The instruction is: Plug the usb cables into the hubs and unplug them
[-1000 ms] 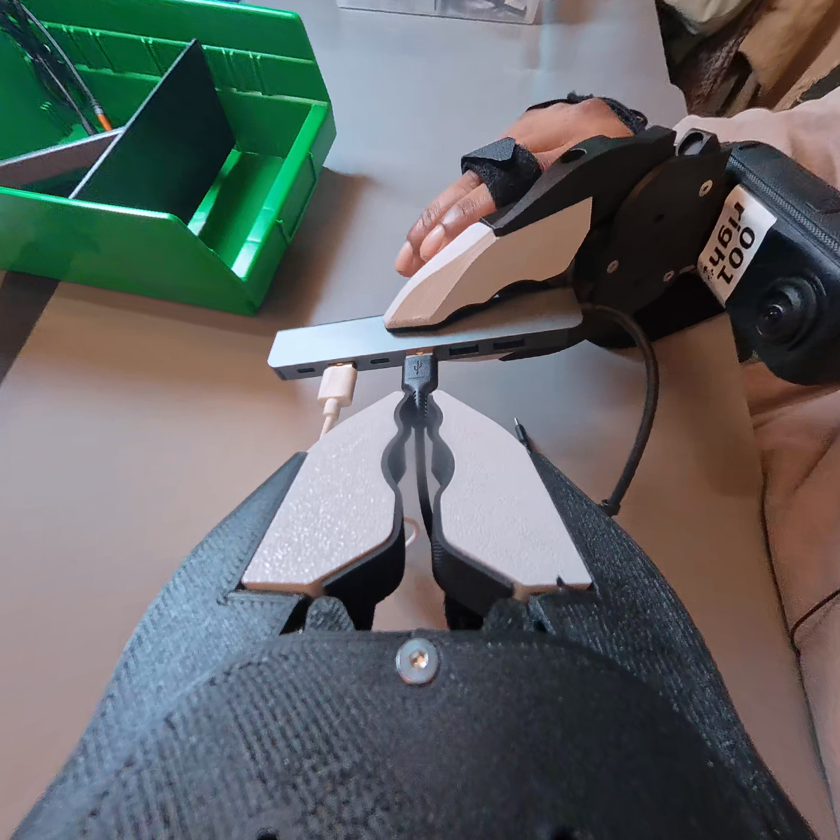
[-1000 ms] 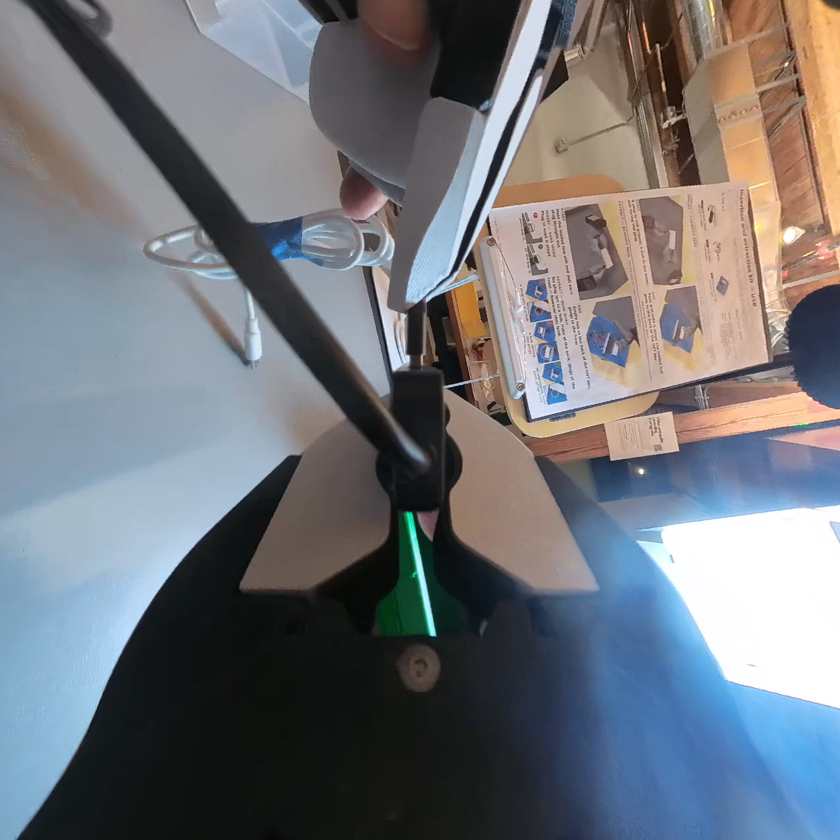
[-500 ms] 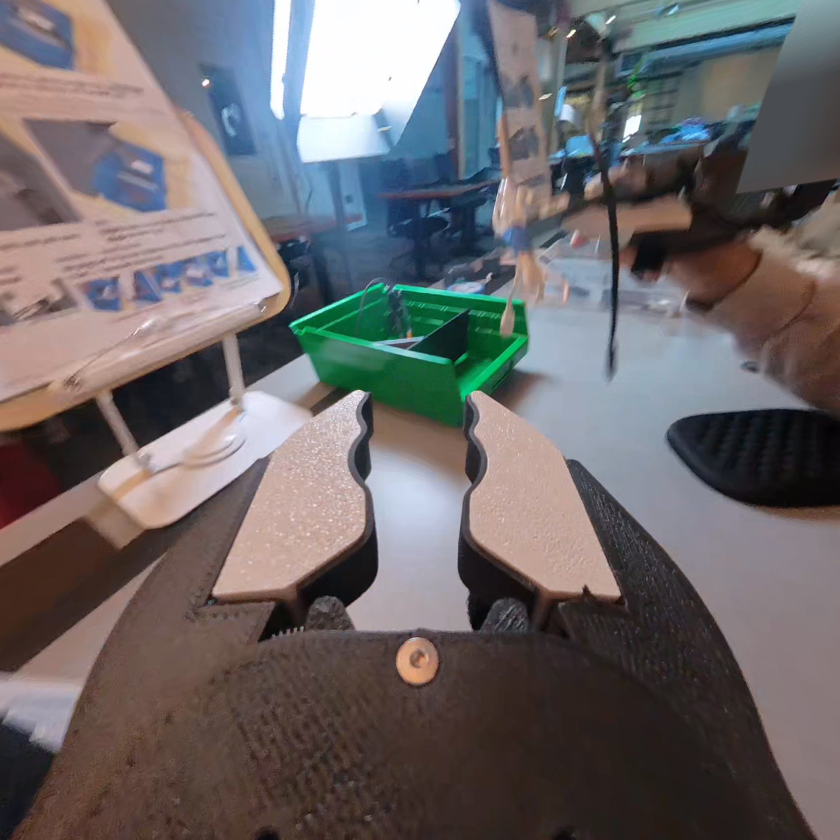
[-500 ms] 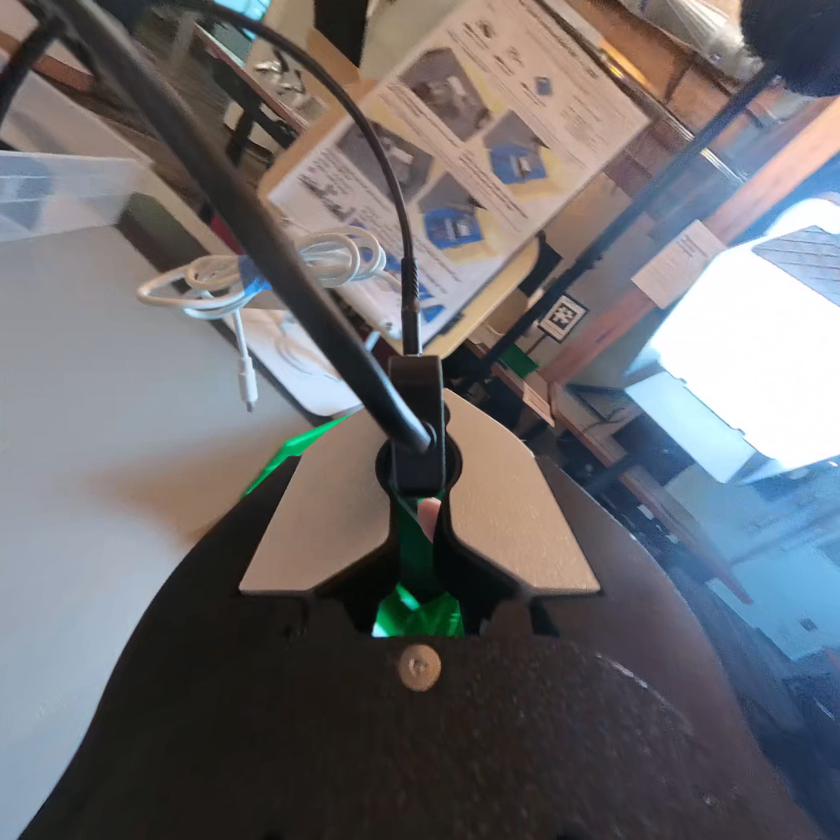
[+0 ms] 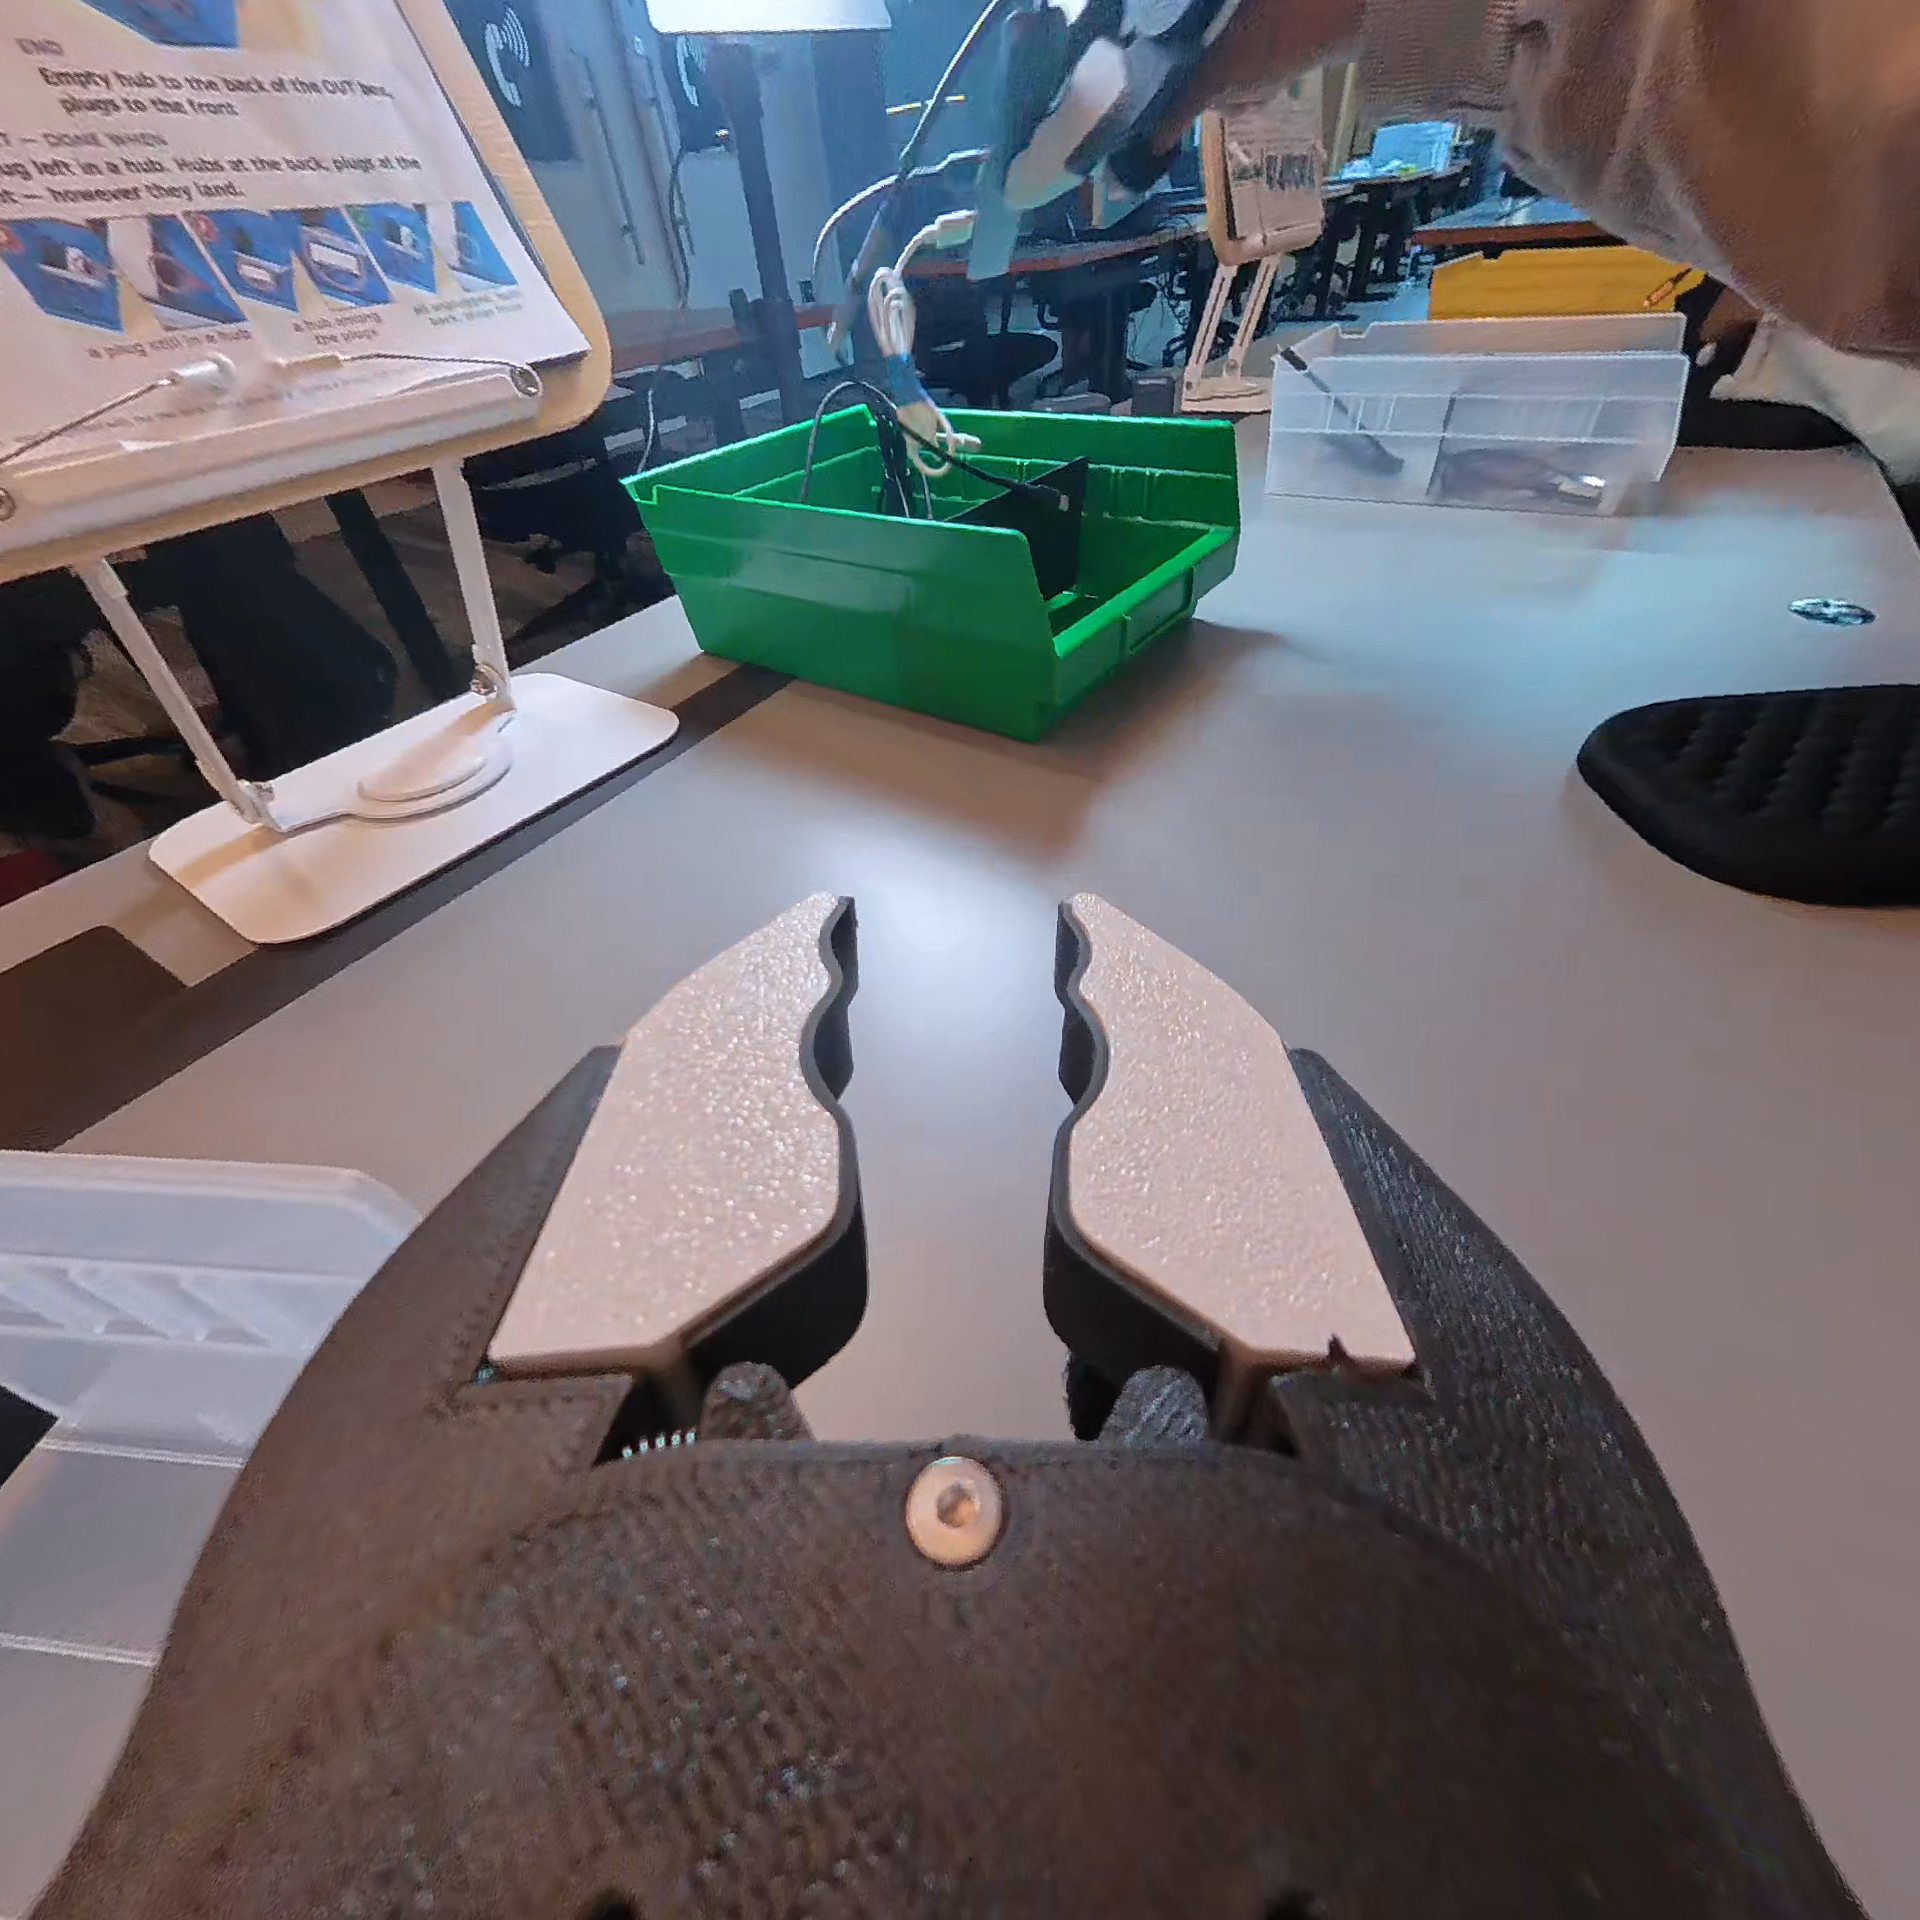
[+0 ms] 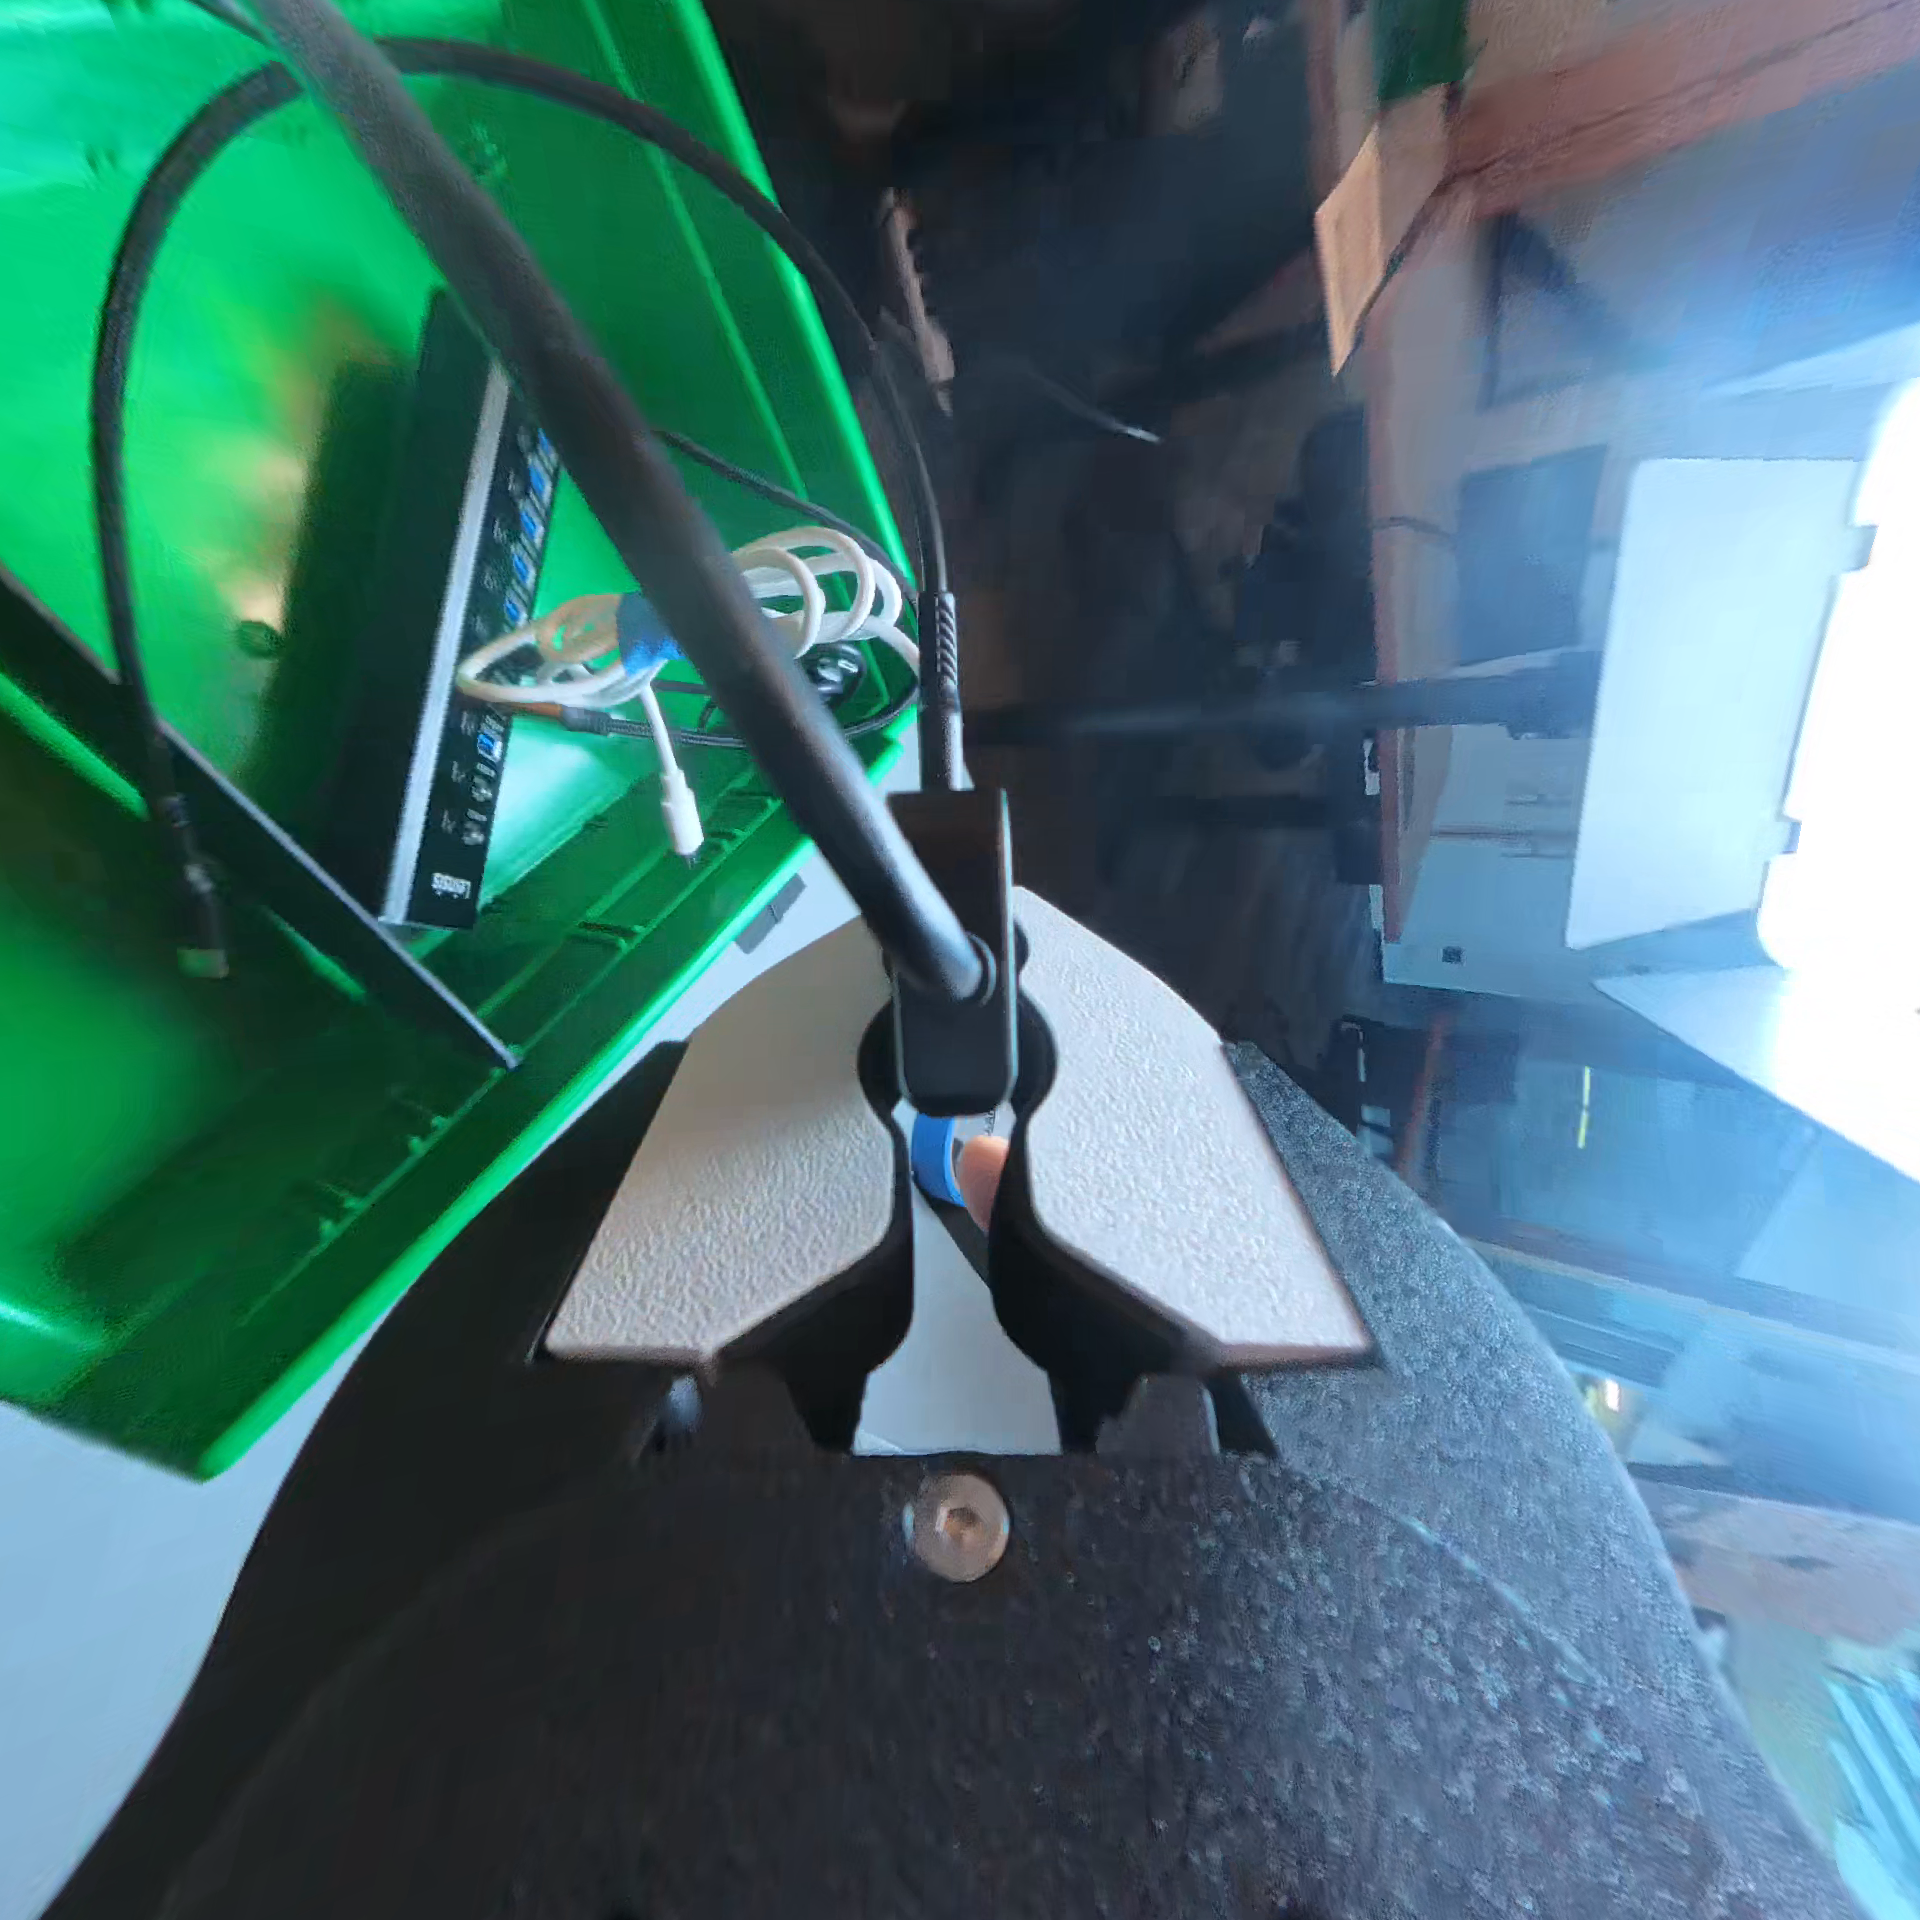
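My left gripper is open and empty, low over the grey table. My right gripper is shut on the end of the grey USB hub and holds it in the air over the green bin. A black USB cable and a coiled white cable hang from the hub. In the left wrist view the blurred right gripper holds the hub above the bin, with the white cable dangling. A second black hub lies inside the bin.
A document stand stands at the left table edge. A clear bin sits at the back right. A black mat lies at the right. A clear plastic container is by my left gripper. The bin has a black divider. My hands' fingertips stand some 50 centimeters from each other.
My left gripper let go of the black USB plug, opened and drew back. My right gripper lifted the hub with both cables off the table and carried it over the green bin.
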